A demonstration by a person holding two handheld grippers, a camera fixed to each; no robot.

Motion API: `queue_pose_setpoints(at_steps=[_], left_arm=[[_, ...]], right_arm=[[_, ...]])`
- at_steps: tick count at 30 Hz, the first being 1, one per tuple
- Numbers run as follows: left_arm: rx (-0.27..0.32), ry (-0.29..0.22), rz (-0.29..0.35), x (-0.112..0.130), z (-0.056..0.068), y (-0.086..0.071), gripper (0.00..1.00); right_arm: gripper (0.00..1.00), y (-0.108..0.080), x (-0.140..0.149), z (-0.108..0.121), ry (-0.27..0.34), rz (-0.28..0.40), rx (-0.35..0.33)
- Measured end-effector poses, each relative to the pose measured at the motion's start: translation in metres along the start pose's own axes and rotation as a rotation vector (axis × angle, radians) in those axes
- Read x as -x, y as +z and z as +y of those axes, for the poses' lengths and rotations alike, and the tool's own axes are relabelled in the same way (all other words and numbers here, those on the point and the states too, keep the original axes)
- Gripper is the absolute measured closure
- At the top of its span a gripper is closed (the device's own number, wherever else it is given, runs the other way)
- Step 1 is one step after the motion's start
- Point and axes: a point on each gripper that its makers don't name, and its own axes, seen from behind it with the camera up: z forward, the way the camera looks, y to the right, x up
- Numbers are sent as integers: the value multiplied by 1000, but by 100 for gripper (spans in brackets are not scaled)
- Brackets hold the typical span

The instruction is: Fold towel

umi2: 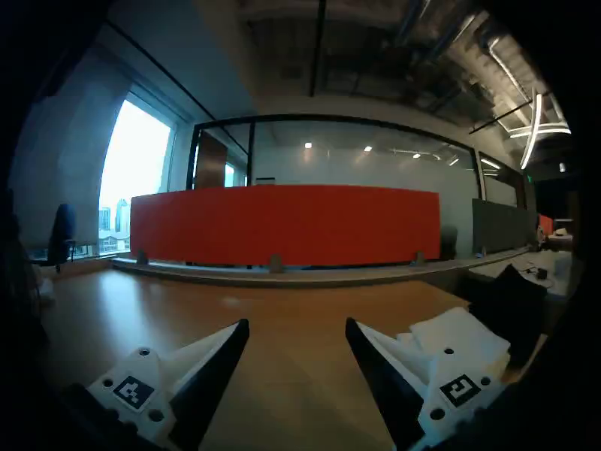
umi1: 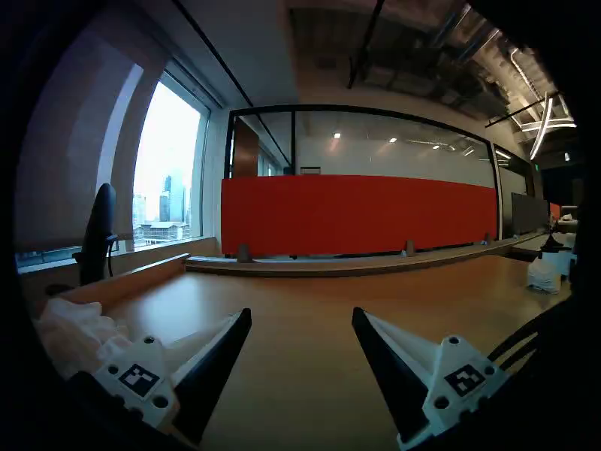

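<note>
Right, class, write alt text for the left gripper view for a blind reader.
The left gripper hovers over a wooden desk, jaws open and empty. A crumpled white towel lies to its left; a red partition stands behind.

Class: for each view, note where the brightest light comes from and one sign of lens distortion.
Left gripper view: the window is blown out white, and the red partition bows along its top edge. Right gripper view: the window glares too, the ceiling is dim, and the red partition bows.

Towel (umi1: 71,331) lies left on table (umi1: 323,301), partition (umi1: 360,214) behind.
</note>
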Motion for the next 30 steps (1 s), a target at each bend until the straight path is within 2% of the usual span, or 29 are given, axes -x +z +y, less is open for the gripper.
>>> queue_pose_setpoints(at_steps=[30], left_arm=[[0, 0, -2, -6, -2, -3, 0]], right_arm=[[1, -1, 0, 0, 0, 0, 0]])
